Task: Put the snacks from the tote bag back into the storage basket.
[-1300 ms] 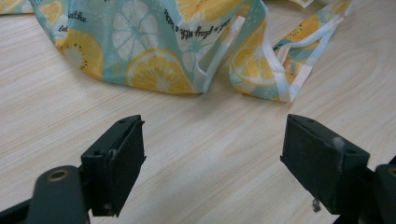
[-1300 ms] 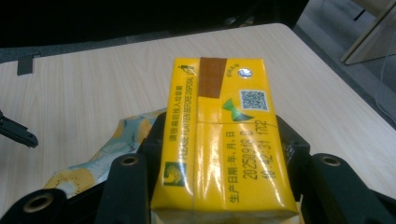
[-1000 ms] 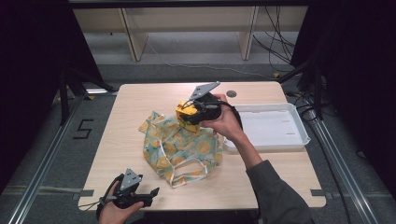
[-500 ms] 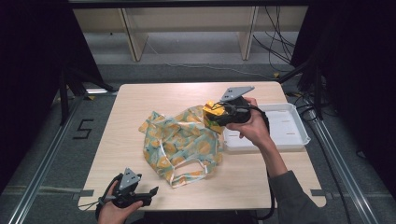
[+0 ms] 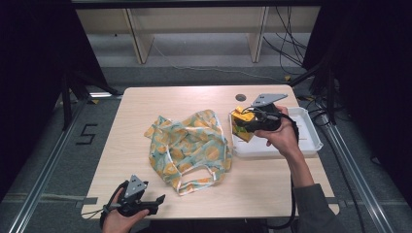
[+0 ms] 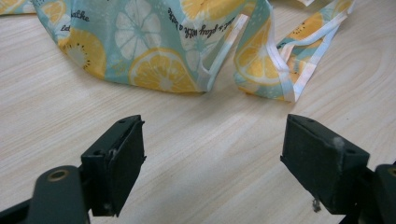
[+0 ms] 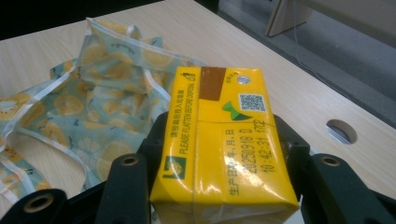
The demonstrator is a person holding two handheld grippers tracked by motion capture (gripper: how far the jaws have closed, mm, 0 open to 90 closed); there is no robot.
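the left hand-held gripper [image 5: 154, 200] sits low at the near edge of the counter [image 5: 184, 97], gripped by the left hand [image 5: 124, 219], its 2 jaws spread wide apart with nothing between them. the right arm reaches forward from the lower right, sleeve at the forearm, the right hand [image 5: 282, 138] holding the right hand-held gripper [image 5: 241, 122] raised over the far right side. its jaws are clamped on a yellow carton [image 7: 219, 140].

Crumpled bag [image 5: 192, 144] blocks mid-table; bare wood [image 5: 160, 99] rings it.
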